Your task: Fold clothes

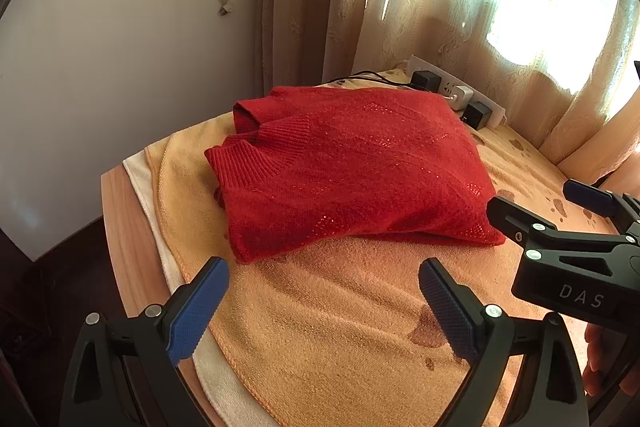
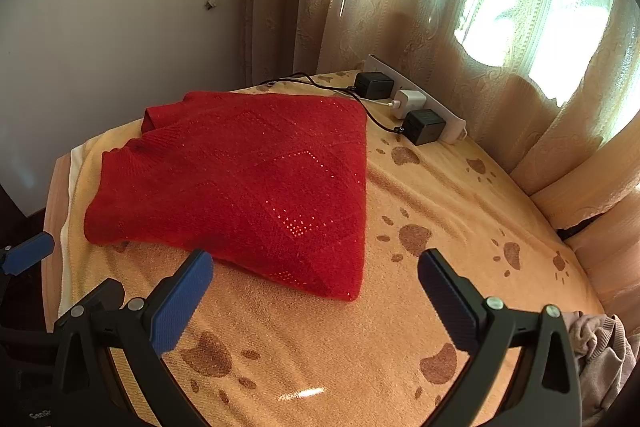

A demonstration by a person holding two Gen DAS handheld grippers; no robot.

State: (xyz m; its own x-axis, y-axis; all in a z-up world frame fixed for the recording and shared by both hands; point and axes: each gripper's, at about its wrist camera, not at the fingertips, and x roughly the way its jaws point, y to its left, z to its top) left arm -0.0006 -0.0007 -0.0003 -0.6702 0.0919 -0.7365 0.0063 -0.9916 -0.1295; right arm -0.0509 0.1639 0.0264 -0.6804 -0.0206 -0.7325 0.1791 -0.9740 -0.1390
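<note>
Nearest the cameras, both grippers hang over the front of the surface (image 1: 120, 227) with nothing in them. The left gripper (image 1: 324, 307) has its 2 blue-padded fingers (image 1: 196, 311) spread wide over bare towel. The right gripper (image 2: 316, 303) is spread just as wide, and in the left wrist view it also shows at the right edge (image 1: 544, 211), beside the sweater's near right corner. Part of a hand (image 1: 600, 367) shows at the lower right of that view.

An orange towel (image 2: 320, 367) with brown paw prints covers the surface, with a white cloth edge (image 1: 148, 195) showing along its left side. A beige garment (image 2: 600, 351) lies bunched at the right edge.

Beyond the fingers, the red sweater (image 2: 248, 183) lies folded on the towel, left of centre, its ribbed collar to the left. No finger touches it; its near edge lies just ahead of both grippers.

Behind it, a white power strip (image 2: 452, 119) carries 2 black adapters (image 2: 424, 125) and a white charger (image 2: 408, 103), with a black cable (image 2: 304, 77) trailing along the far edge. Beige curtains (image 2: 460, 27) cover the window behind, and a white wall (image 2: 100, 27) stands to the left.
</note>
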